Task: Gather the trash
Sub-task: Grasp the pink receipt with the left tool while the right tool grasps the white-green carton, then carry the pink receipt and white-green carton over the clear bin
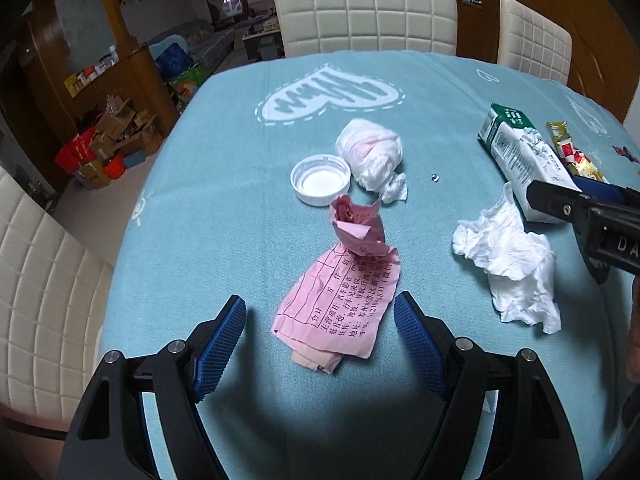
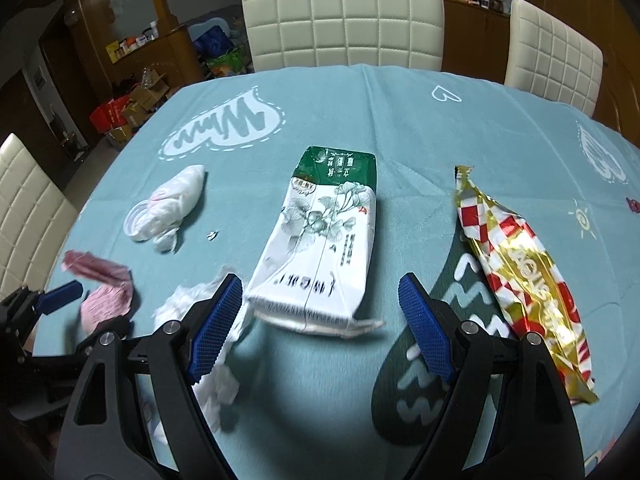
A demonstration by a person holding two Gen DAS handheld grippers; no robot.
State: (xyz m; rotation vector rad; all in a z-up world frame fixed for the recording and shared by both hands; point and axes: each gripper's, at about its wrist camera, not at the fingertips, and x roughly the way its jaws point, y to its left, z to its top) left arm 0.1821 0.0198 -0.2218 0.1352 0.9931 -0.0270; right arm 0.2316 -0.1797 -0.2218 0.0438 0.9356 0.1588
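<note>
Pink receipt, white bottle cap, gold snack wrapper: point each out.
pink receipt (image 1: 344, 308), left wrist view, on the flat printed part.
white bottle cap (image 1: 320, 180), left wrist view, on its inner disc.
gold snack wrapper (image 2: 528, 276), right wrist view, mid-body on the gold lettering.

Soft, fuzzy blue cloth (image 1: 240, 200) over the table. Thin pink paper (image 1: 340, 300), creased and matt. White tissue (image 1: 508, 264), crumpled and soft. Smooth white plastic cap (image 1: 320, 179). Shiny, crinkly gold and red wrapper (image 2: 524, 276). Wrinkled green and white pack (image 2: 324, 240), a bit shiny. Puffy cream chair (image 2: 344, 16), smooth like leather. Rough, bumpy blue pads (image 1: 222, 344) on matt black plastic.
</note>
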